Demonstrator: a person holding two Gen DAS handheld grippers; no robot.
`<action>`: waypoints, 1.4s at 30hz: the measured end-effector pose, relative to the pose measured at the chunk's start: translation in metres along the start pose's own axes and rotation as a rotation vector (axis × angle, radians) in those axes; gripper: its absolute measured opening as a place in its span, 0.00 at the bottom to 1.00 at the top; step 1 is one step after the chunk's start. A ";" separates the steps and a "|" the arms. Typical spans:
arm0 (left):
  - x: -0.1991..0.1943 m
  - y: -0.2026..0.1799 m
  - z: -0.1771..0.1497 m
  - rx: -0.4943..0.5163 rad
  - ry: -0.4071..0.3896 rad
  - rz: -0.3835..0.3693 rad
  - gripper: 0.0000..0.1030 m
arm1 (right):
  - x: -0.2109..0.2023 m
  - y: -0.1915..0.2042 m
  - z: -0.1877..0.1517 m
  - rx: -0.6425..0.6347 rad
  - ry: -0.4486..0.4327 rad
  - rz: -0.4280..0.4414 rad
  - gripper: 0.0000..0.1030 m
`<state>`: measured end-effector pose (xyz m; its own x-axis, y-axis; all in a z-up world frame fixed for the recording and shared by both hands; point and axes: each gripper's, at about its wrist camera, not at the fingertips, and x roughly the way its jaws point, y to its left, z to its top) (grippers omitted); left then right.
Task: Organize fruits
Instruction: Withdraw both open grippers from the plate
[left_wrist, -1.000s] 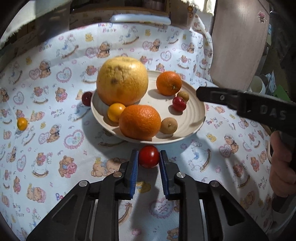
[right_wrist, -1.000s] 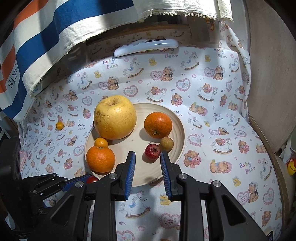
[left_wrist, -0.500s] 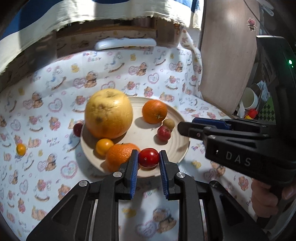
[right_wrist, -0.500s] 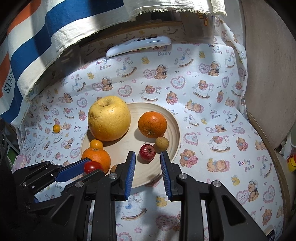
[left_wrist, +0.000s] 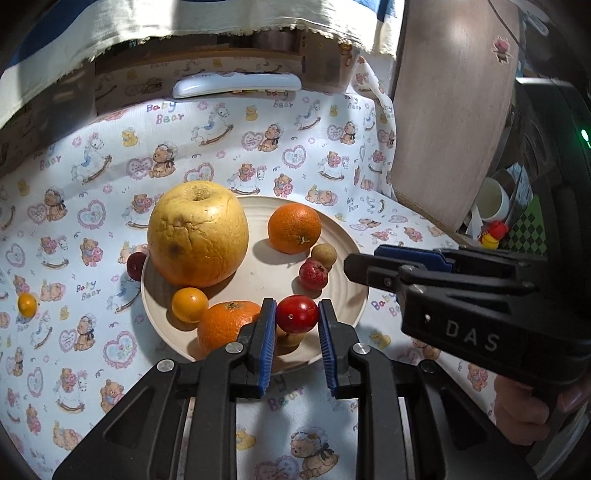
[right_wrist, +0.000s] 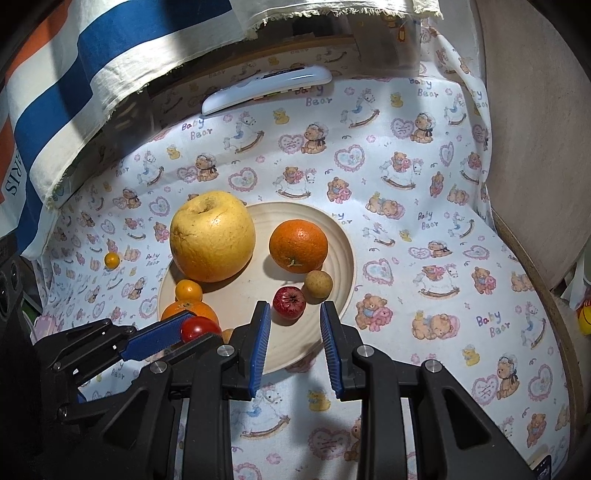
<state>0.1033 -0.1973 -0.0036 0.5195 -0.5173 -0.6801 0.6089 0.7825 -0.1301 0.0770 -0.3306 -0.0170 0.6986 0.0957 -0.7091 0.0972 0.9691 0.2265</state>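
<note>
Blue ribbed pads of the left gripper press on both sides of a small, glossy red cherry tomato, which hangs above the near rim of the plate. From the right wrist view the same tomato shows at lower left, clamped between the left gripper's blue-faced black fingers. The right gripper hangs over the plate's near edge with its jaws at a narrow gap and nothing between them; a person's hand grips its handle.

Just past the held tomato lie an orange with dimpled peel and a small tan round fruit, half hidden. A smooth yellow-orange small fruit sits to the left. Further in, a dark red, apple-shaped small fruit lies beside a tan, matte ball-like fruit. Behind them sit a second orange and a large, wrinkled yellow pomelo with a dented top. The plate is cream, round and ridged in rings.

Off the plate, a dark red fruit touches its left rim, and a tiny orange fruit lies well apart on the bear-printed tablecloth. A white remote lies at the far edge.
</note>
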 end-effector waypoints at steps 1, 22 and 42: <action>0.000 0.000 0.000 -0.003 -0.001 0.001 0.21 | 0.000 0.001 0.000 0.002 -0.001 -0.003 0.28; -0.027 0.012 -0.002 -0.043 -0.072 0.029 0.28 | 0.000 -0.001 0.000 0.002 0.000 0.011 0.28; -0.101 0.029 -0.028 -0.026 -0.390 0.217 0.96 | -0.012 0.008 -0.003 -0.034 -0.103 -0.021 0.28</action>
<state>0.0515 -0.1132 0.0407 0.8238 -0.4284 -0.3712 0.4481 0.8932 -0.0365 0.0677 -0.3236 -0.0086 0.7663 0.0529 -0.6403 0.0895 0.9781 0.1879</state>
